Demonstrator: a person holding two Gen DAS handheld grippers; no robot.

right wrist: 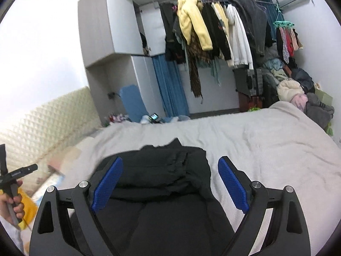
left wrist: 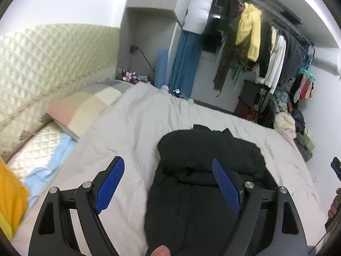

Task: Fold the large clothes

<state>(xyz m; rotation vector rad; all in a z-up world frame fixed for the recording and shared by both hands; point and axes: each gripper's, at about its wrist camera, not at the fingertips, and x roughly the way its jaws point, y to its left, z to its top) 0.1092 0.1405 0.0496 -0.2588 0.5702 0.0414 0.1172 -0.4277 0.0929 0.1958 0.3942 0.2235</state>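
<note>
A black coat lies bunched on the bed, near its front edge, with its upper part heaped in thick folds and a flatter dark length running toward the cameras. In the right wrist view the coat fills the space between the fingers and carries on below them; which part is hood or collar is hard to say, as the cloth is dark and a little blurred.

The left claw hangs over the coat's left edge with its blue pads spread wide and nothing between them; one pad is over bare sheet, the other over the coat. The right claw is also spread wide and holds nothing, poised above the heap. At the left rim of the right wrist view a hand grips a black handle.

The bed is covered by a pale grey sheet, creased. Along its left side are a pink and cream pillow, a light blue cloth and a quilted cream headboard. Beyond the far edge of the bed stand a grey cupboard and a blue curtain. A rail of hanging clothes, with a yellow jacket among them, runs across the back wall, and a pile of clothes sits in the right corner.
</note>
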